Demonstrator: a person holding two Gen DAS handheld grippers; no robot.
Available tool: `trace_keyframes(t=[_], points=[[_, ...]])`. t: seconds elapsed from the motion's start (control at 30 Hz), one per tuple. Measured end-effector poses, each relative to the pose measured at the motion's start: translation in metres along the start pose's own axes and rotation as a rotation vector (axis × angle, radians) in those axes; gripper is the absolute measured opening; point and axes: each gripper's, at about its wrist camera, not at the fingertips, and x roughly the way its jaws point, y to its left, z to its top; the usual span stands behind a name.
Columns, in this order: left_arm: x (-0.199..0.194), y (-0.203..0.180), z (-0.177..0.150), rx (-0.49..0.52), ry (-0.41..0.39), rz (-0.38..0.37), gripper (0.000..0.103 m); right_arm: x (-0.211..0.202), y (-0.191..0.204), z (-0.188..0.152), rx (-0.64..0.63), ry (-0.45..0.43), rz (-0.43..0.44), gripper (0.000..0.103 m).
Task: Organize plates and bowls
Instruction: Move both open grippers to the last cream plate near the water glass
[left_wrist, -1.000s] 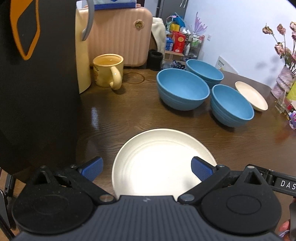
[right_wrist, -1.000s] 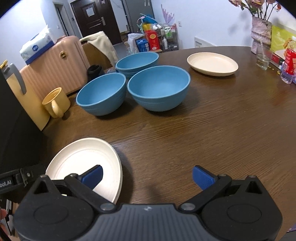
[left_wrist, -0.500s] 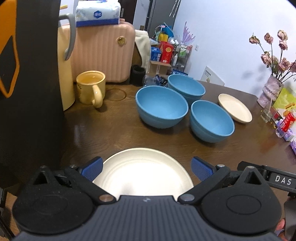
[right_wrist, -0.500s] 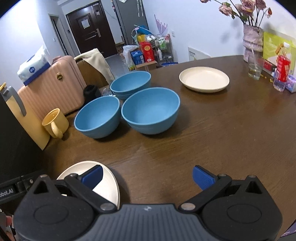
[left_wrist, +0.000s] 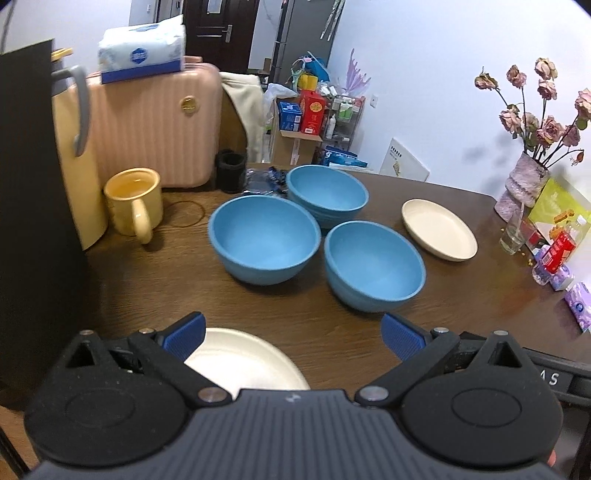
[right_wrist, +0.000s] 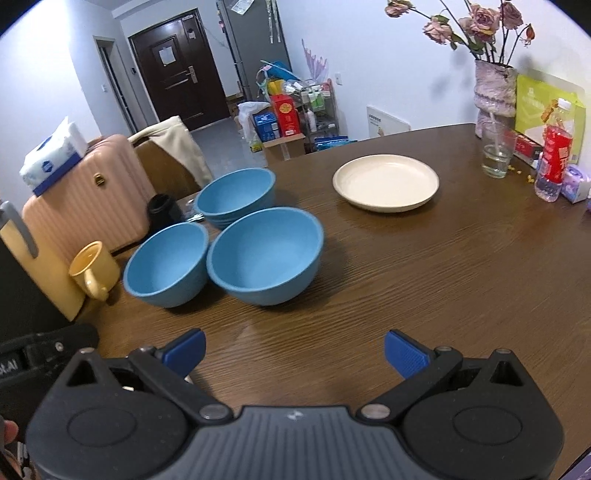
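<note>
Both hand-held grippers have pulled back and risen over the last second. In the left wrist view the near cream plate, which a second ago filled the space between the blue pads, now shows only as a crescent under the left hand-held gripper, half hidden by its body. In the right wrist view that plate has dropped out of sight altogether, and the right hand-held gripper looks over bare wood. Both stand released, pads spread wide, with nothing between them.

This likely means the near plate has been left where it lies and the person is stepping back to choose a next piece. Nothing is stacked yet, apart from the far bowl, which may sit on others; rings below its rim hint at this, but the frames do not settle it.

Taking the middle blue bowl as landmark: the second blue bowl sits just to its right and slightly nearer, almost touching; the far bowl stands close behind it; the far cream plate lies well to the right, apart from all three; a yellow mug stands to its left.

The tabletop is dark, glossy wood grain. Beyond the bowls are a pink suitcase topped by a tissue pack, cluttered shelves, a dark door, and a vase of dried roses at the right edge.
</note>
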Motion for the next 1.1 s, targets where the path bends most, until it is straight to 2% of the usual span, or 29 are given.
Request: trace_keyframes(t=[0.33,0.6,0.73,1.1], points=[[0.022,-0.075,0.033,0.015,-0.004,-0.029,0.103,0.01,-0.063,0.045,0.009,-0.01,-0.041,0.103],[0.05,-0.133,0.061,0.041,0.032,-0.075,0.103,0.025,-0.118,0.086,0.065,0.002,-0.05,0.103],[0.066,-0.153,0.074,0.042,0.059,-0.095,0.103,0.036,-0.141,0.107,0.081,0.016,-0.044,0.102],[0.113,-0.19,0.125,0.036,0.11,-0.068,0.103,0.08,-0.185,0.169,0.094,0.083,-0.048,0.1]])
